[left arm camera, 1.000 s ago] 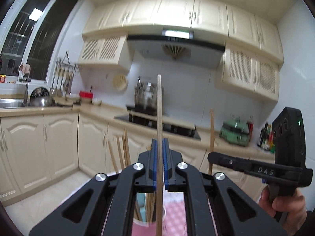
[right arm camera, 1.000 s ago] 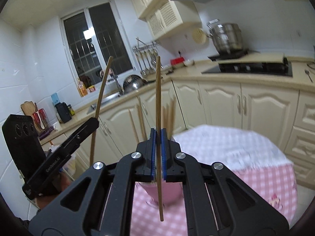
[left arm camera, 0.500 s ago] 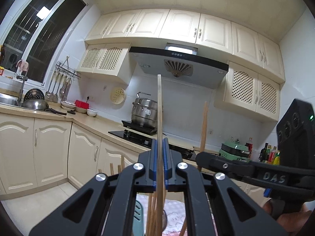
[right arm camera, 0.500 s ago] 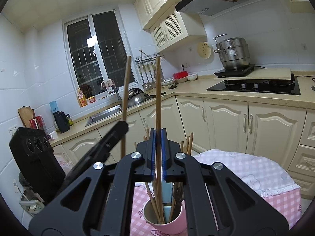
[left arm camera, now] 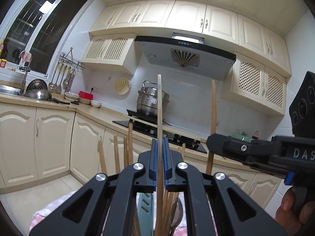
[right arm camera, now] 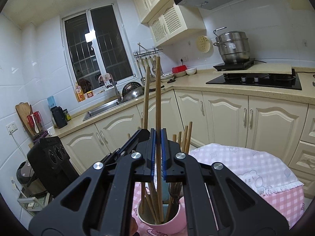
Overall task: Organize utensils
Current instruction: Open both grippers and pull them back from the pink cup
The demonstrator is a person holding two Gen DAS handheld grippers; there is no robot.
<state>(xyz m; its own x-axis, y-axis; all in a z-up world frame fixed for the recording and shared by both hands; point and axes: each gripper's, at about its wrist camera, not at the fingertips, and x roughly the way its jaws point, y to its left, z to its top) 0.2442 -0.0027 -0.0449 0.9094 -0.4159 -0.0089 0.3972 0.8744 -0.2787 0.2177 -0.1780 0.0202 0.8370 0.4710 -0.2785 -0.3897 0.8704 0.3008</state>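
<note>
The left claw (left arm camera: 159, 165) is clamped on one upright wooden chopstick (left arm camera: 159, 106), its lower end among those in the round pink ceramic cup (right arm camera: 163, 223). The right claw (right arm camera: 157, 153) pinches another chopstick (right arm camera: 158, 94), its tip already inside the cup. Only letting go remains, I judge.

My left claw (left arm camera: 159, 155) was black with blue pads, and so was my right claw (right arm camera: 157, 147). The chopstick (left arm camera: 159, 118) in my left was pale tan wood; the chopstick (right arm camera: 158, 98) in my right ran a darker brown. Below sat a pink cup (right arm camera: 163, 226), cream inside, with more brown chopsticks (right arm camera: 187, 137) in it. The tablecloth (right arm camera: 246, 167) was pink and white checks, with a faint bear print. The cabinets (right arm camera: 226, 118) were cream, the wall tiles (right arm camera: 29, 59) white, the steamer pot (right arm camera: 232, 47) shiny steel, the stove (right arm camera: 256, 80) glossy black. A small red box (right arm camera: 179, 69) stood out on the beige speckled counter (right arm camera: 196, 86).
</note>
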